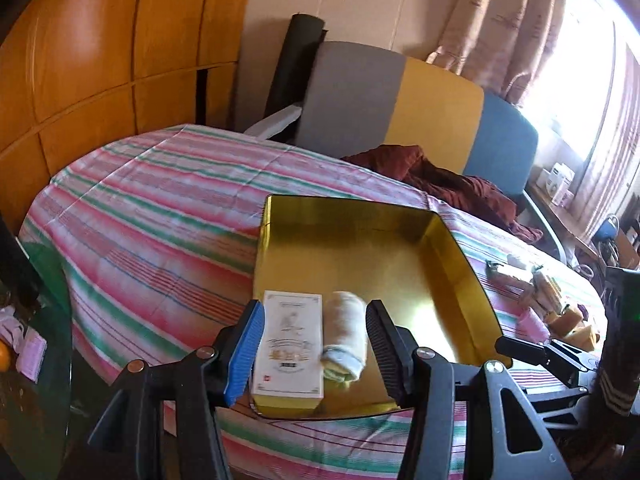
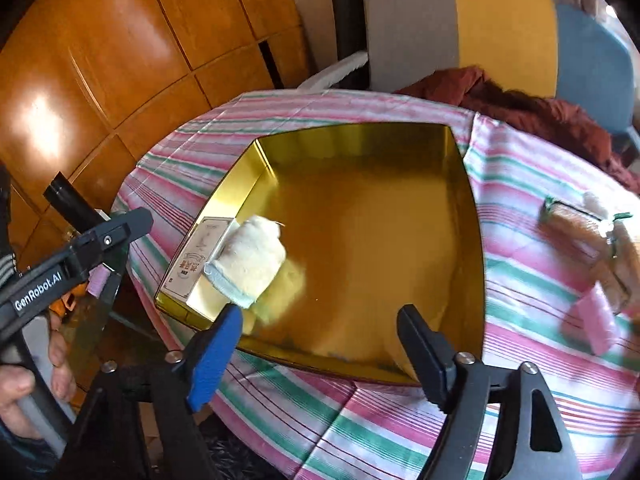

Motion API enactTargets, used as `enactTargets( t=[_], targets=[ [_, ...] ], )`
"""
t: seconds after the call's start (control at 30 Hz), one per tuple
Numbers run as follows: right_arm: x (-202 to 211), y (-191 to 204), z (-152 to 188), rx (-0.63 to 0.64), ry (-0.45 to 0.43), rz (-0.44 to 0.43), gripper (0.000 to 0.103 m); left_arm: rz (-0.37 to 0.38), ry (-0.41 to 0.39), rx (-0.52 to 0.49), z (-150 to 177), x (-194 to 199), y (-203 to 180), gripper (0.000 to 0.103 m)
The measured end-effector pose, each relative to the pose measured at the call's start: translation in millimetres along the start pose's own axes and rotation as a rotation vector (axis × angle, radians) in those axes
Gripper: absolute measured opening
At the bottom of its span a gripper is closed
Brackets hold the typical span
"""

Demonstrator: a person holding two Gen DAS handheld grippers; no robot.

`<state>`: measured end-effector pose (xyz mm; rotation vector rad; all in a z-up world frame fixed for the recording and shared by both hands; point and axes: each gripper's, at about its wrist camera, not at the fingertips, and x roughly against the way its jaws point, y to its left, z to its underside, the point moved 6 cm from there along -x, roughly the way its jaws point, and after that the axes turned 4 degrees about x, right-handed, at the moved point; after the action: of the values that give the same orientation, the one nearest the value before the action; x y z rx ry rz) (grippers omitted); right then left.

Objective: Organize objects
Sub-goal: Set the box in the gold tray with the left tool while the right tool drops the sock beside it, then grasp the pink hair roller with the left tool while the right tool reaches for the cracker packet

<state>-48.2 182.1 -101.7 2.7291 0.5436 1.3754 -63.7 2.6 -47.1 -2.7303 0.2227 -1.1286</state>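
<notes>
A gold metal tray (image 1: 452,248) (image 2: 468,184) sits on the striped tablecloth. In its near left corner lie a white printed box (image 1: 289,350) (image 2: 196,256) and a rolled cream towel (image 1: 346,334) (image 2: 250,264), side by side. My left gripper (image 1: 314,312) is open, its jaws either side of the box and towel without touching them. My right gripper (image 2: 320,316) is open and empty over the tray's near edge. Wrapped snack packets (image 1: 536,284) (image 2: 592,236) and a pink packet (image 1: 534,322) (image 2: 592,320) lie on the cloth right of the tray.
A dark red garment (image 1: 452,184) (image 2: 532,108) lies at the table's far side against a grey, yellow and blue chair back (image 1: 436,112). Wooden panelling (image 2: 100,60) stands to the left. The other gripper (image 2: 72,256) shows at left.
</notes>
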Motion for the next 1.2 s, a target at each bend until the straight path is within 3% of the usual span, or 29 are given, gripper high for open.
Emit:
enactTargets(
  t=[0.23, 0.73, 1.0, 1.2],
  targets=[
    [19, -9, 2, 0.016, -0.056, 0.073, 0.089, 0.025, 0.012, -0.048, 5, 4, -22, 0.053],
    [61, -61, 3, -0.077, -0.153, 0.175, 0.092, 0.028, 0.007, -0.222, 19, 10, -76, 0.053],
    [90, -114, 9, -0.153, -0.182, 0.271, 0.093, 0.066, 0.036, -0.3, 28, 6, -106, 0.053],
    [124, -171, 13, -0.223, -0.204, 0.363, 0.093, 0.139, 0.068, -0.371, 35, -1, -141, 0.053]
  ],
)
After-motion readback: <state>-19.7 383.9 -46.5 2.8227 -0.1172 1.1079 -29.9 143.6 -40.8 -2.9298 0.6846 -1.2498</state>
